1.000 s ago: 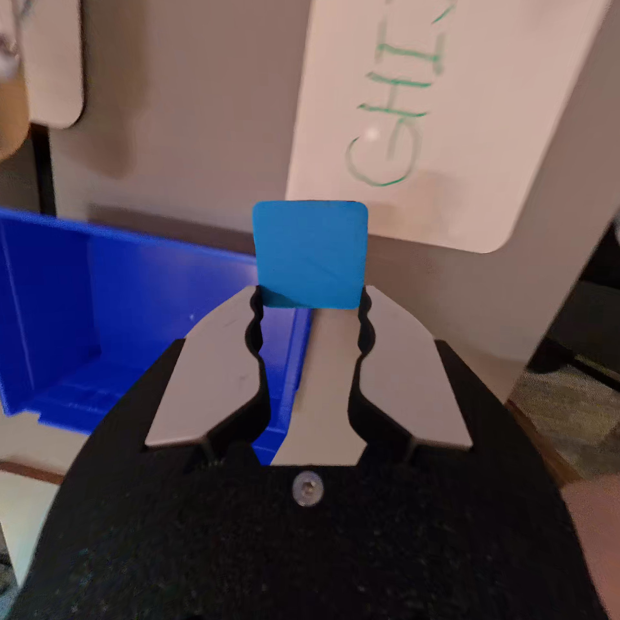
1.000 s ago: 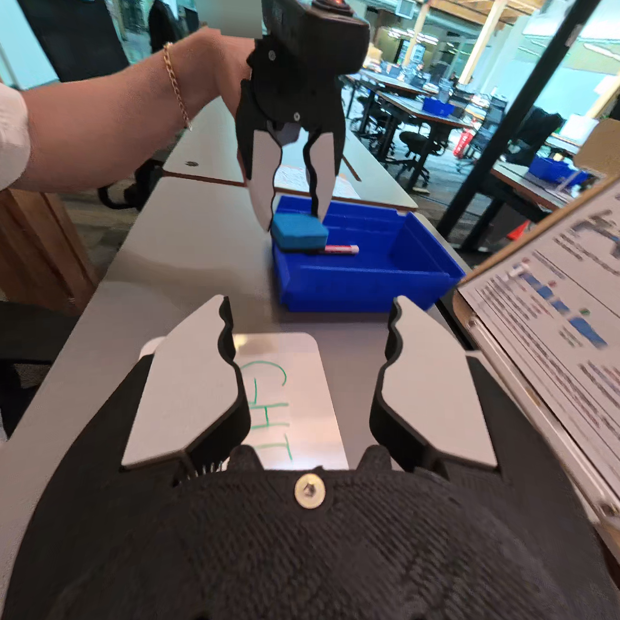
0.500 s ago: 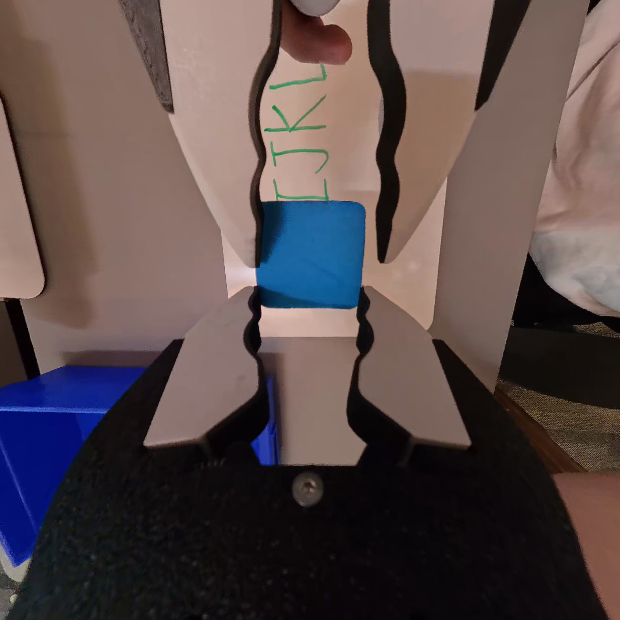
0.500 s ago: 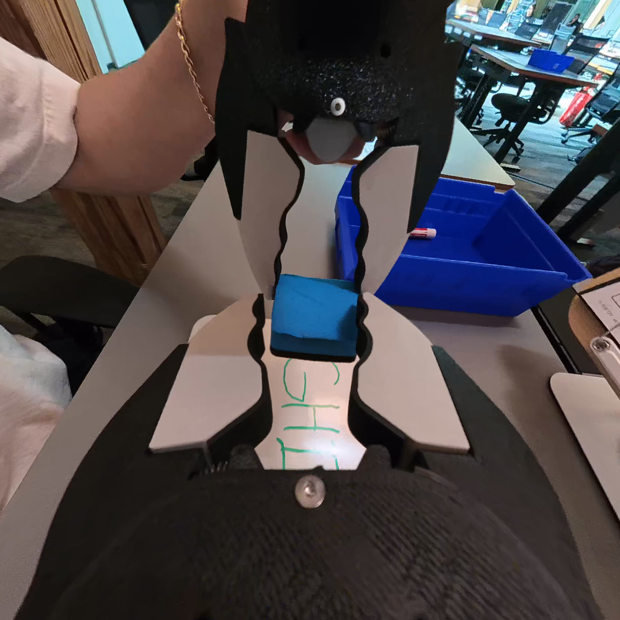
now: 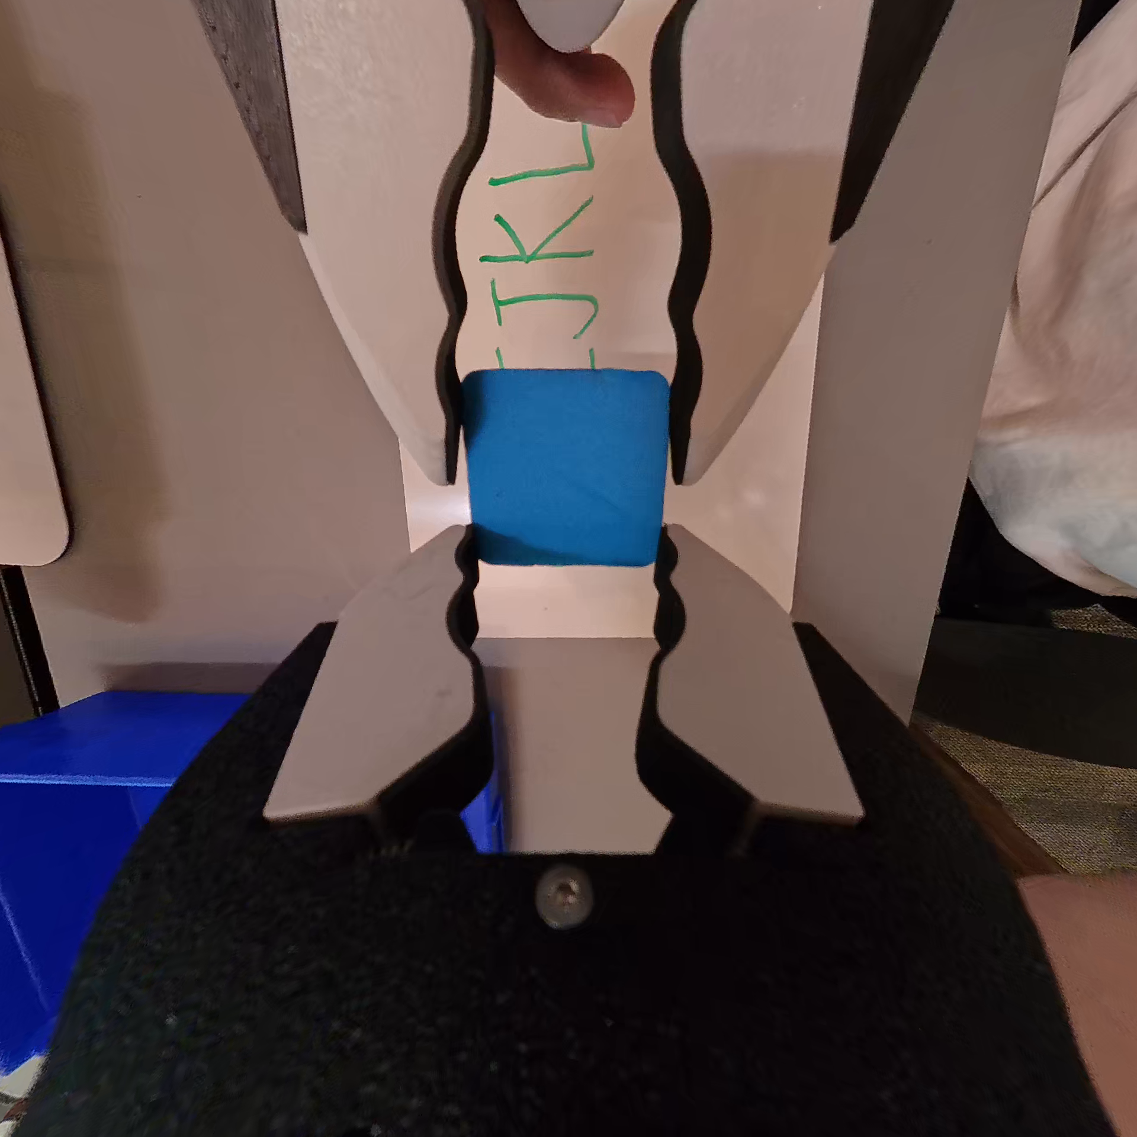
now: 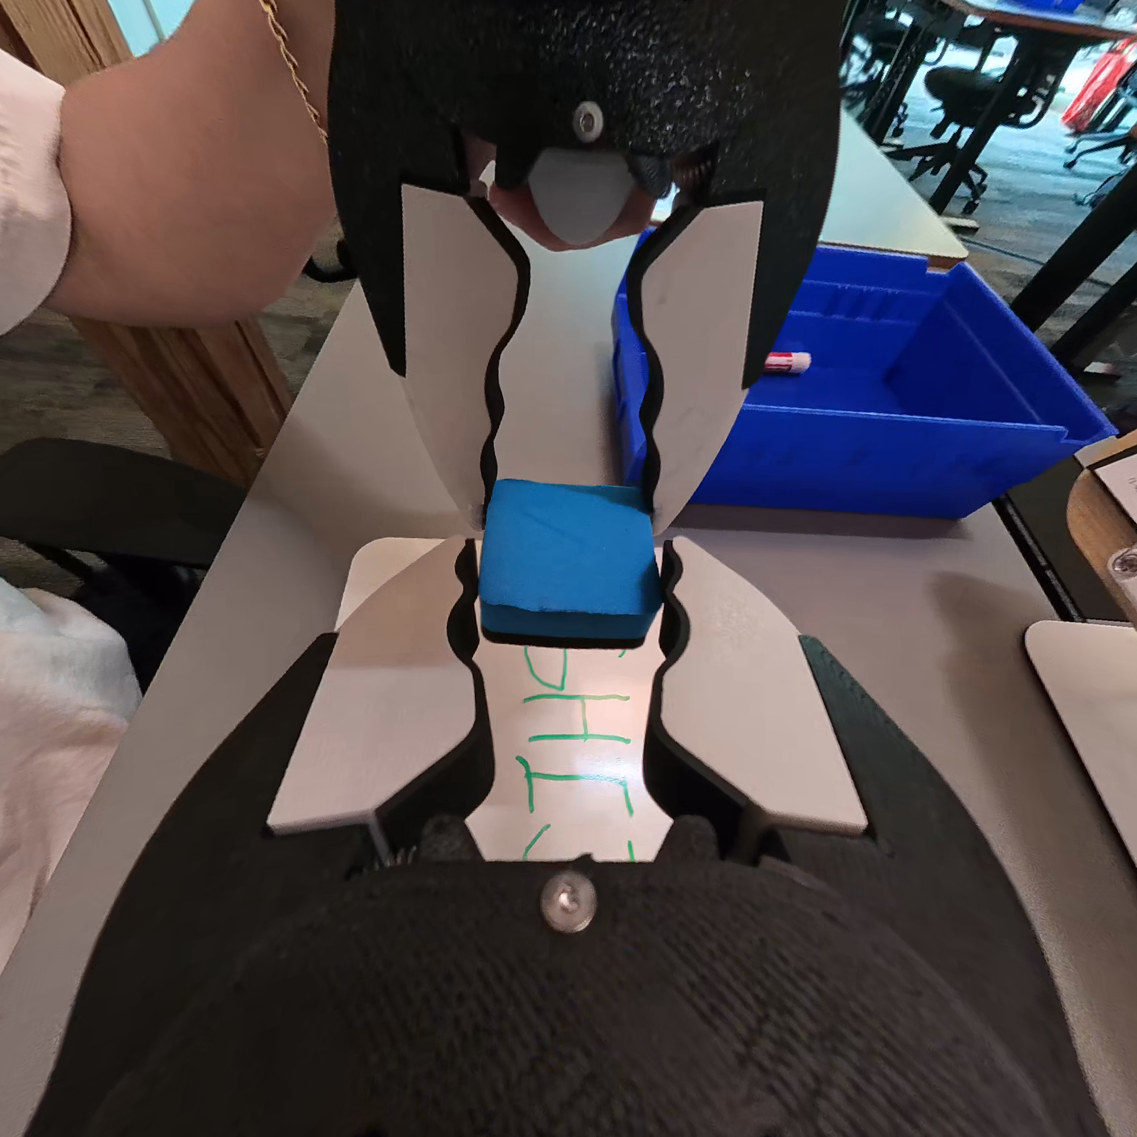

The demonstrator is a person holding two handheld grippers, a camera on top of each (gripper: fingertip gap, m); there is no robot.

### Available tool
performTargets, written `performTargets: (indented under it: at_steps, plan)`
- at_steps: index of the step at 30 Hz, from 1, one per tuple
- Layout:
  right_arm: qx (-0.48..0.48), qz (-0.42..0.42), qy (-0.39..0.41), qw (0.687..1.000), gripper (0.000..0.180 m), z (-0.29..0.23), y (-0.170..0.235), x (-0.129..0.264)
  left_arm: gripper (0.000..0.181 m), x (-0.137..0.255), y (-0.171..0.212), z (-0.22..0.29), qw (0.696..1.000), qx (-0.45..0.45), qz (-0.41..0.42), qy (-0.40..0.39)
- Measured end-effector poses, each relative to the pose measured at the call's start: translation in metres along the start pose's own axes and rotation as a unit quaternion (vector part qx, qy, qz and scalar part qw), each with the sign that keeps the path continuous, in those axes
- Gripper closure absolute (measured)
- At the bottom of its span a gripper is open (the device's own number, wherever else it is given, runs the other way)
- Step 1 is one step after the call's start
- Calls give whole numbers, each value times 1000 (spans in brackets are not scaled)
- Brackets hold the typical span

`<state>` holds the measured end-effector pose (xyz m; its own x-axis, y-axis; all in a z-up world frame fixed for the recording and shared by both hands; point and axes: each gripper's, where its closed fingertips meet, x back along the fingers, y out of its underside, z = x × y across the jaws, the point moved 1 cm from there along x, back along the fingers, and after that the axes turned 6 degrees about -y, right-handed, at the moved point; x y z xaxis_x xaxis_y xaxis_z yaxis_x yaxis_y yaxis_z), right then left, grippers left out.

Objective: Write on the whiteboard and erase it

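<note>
A blue eraser (image 6: 566,554) with a dark underside sits low over the far end of a small whiteboard (image 6: 578,738) that bears green writing; I cannot tell if it touches the board. My left gripper (image 5: 566,547) is shut on one end of the eraser (image 5: 566,467). In the right wrist view the left gripper (image 6: 566,514) reaches in from the top. My right gripper (image 6: 569,554) is shut on the eraser's near end. In the left wrist view the right gripper (image 5: 563,480) comes in from above, over the whiteboard (image 5: 541,246).
A blue bin (image 6: 861,455) with a marker (image 6: 787,362) in it stands on the grey table beyond the board; it also shows in the left wrist view (image 5: 92,769). Another white board (image 6: 1083,695) and a clipboard (image 6: 1101,523) lie at the right. A dark chair (image 6: 92,492) stands at the left.
My left gripper carried the eraser from over the bin to the whiteboard. My right gripper went from wide open to closed around the eraser. In the last half second both grippers came closer together.
</note>
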<state>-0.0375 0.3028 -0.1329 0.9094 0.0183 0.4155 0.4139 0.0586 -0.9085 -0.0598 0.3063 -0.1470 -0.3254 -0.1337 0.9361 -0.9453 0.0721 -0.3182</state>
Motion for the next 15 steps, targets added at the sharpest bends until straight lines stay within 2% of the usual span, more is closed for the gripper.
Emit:
performTargets:
  at_steps: [7, 11, 13, 15]
  plan:
    - [-17, -49, -14, 999, 125, -2, 18, -6, 126, -8, 2, 3, 1000, 6, 8, 9]
    - [-51, -81, 23, 995, 126, 16, 44, -6, 125, -12, 15, -15, 997, 32, 27, -62]
    - [-76, -82, 28, 993, 126, 23, 59, -9, 137, -11, 25, -15, 992, 70, 66, -80]
    - [-103, -72, 31, 992, 126, 29, 71, -15, 160, -11, 23, -1, 981, 100, 156, -58]
